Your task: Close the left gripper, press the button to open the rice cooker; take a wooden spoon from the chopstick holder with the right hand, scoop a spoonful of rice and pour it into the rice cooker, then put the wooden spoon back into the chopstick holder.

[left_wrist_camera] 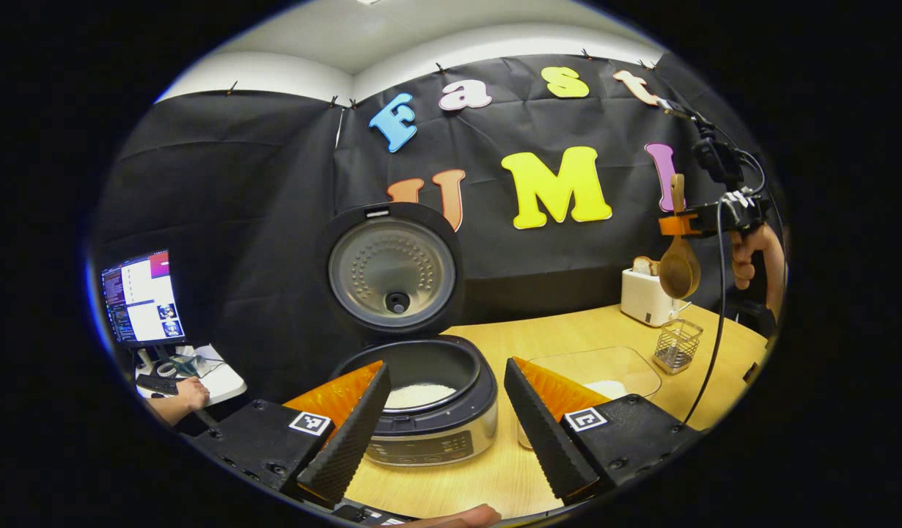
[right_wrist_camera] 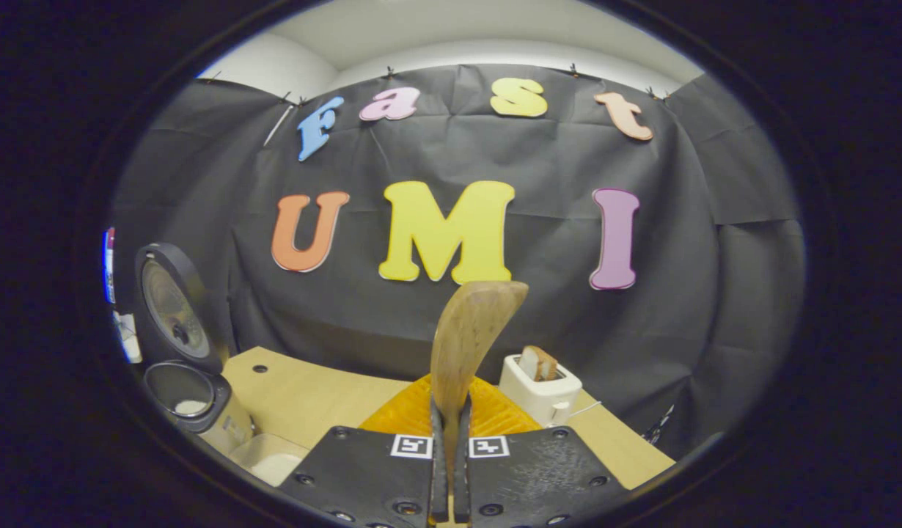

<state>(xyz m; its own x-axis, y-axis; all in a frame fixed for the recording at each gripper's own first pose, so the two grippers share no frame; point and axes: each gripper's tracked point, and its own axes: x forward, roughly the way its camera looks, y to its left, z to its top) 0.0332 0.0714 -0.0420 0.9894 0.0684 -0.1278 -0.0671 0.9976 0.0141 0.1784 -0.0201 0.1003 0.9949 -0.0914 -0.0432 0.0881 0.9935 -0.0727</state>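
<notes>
- Nearest in the left gripper view, our left gripper (left_wrist_camera: 444, 425) hangs with its jaws spread wide and nothing between them; it frames the black-and-silver rice cooker (left_wrist_camera: 430, 411) just beyond.
- That cooker's round lid (left_wrist_camera: 392, 268) stands upright at 12 o'clock from the pot, so we judge the button step done; white rice already lies in the bowl.
- At 3 o'clock from the cooker sits a clear glass dish (left_wrist_camera: 605, 370) with white rice in it, which we take as the scooping source.
- Farther toward 2 o'clock stands the small wire-mesh chopstick holder (left_wrist_camera: 677, 345), and behind it a white toaster (left_wrist_camera: 645, 295) with bread.
- Above the holder, our right gripper (left_wrist_camera: 678, 224) clamps the light-brown wooden spoon (left_wrist_camera: 679, 264) by its handle, long axis vertical, bowl hanging down.
- In the right gripper view, both fingers press the wooden spoon (right_wrist_camera: 469, 337), whose end rises toward 12 o'clock.
- The move ahead turns on this: the dish lies below the spoon toward 8 o'clock in the left gripper view, well apart, and the right hand is the nearer one, so the bowl must come down and tilt to scoop.
</notes>
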